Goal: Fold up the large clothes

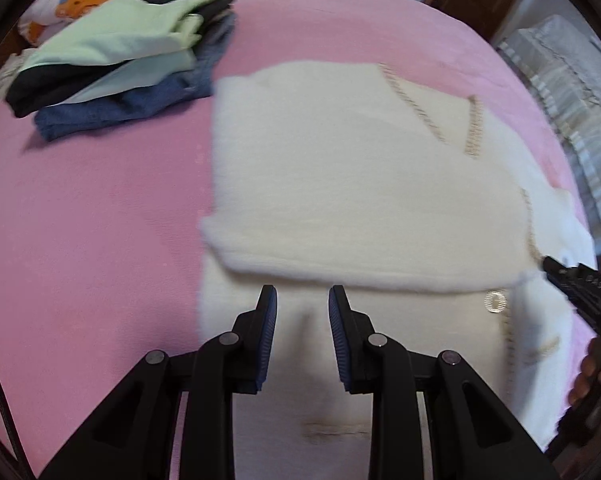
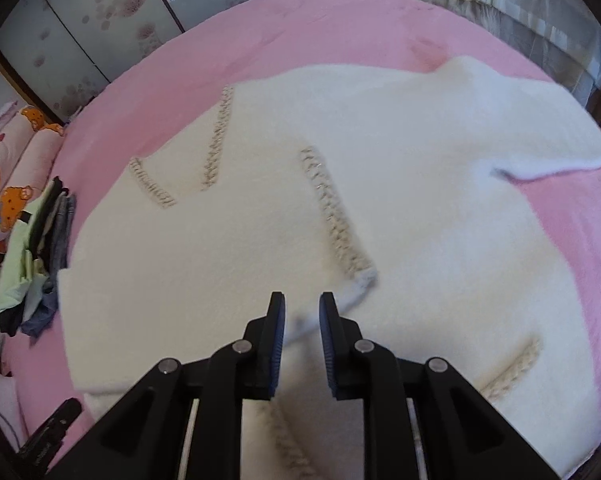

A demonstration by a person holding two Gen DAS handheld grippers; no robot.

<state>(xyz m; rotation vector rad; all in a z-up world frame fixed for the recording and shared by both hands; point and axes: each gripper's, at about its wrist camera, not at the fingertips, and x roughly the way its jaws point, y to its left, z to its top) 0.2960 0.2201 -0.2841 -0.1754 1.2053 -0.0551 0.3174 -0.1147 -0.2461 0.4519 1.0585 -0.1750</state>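
Sweater (image 2: 260, 240) beside folded stack (image 1: 116, 60)

White fuzzy cardigan (image 2: 400, 208), partly folded, flat

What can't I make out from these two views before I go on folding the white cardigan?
- White cardigan: its near hem is hidden under both tools in both views; motion blur softens its folded edge in the left wrist view.
- Right tool: cut off by the frame edge in the left wrist view.
- Stack of folded clothes: lower layers are covered by the green top, so the count is unclear.
- Left tool: open, holding nothing.
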